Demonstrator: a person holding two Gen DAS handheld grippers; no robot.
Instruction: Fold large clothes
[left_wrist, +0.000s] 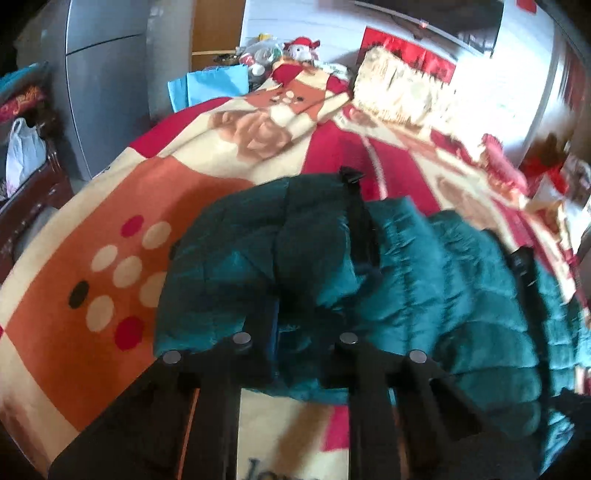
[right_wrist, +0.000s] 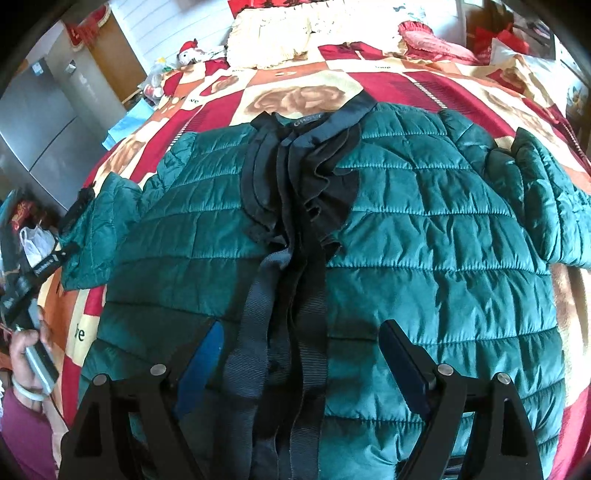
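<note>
A dark green quilted jacket (right_wrist: 424, 236) lies front up on the bed, with black ruffled trim and grey ribbon bands (right_wrist: 291, 280) down its middle. In the right wrist view my right gripper (right_wrist: 301, 343) hovers open over the lower front, one finger on each side of the bands. The jacket also shows in the left wrist view (left_wrist: 443, 280). There my left gripper (left_wrist: 295, 339) has its fingers pressed into a bunched sleeve fold (left_wrist: 255, 266); the cloth hides its fingertips. The left gripper also shows at the left edge of the right wrist view (right_wrist: 75, 206), at the sleeve end.
The bed carries a red, orange and cream patterned blanket (left_wrist: 110, 280). Cream and red pillows (right_wrist: 295, 33) lie at the headboard. A grey cabinet (left_wrist: 107, 74) and a white bag (left_wrist: 22, 151) stand to the left. A person's hand (right_wrist: 26, 354) shows at the lower left.
</note>
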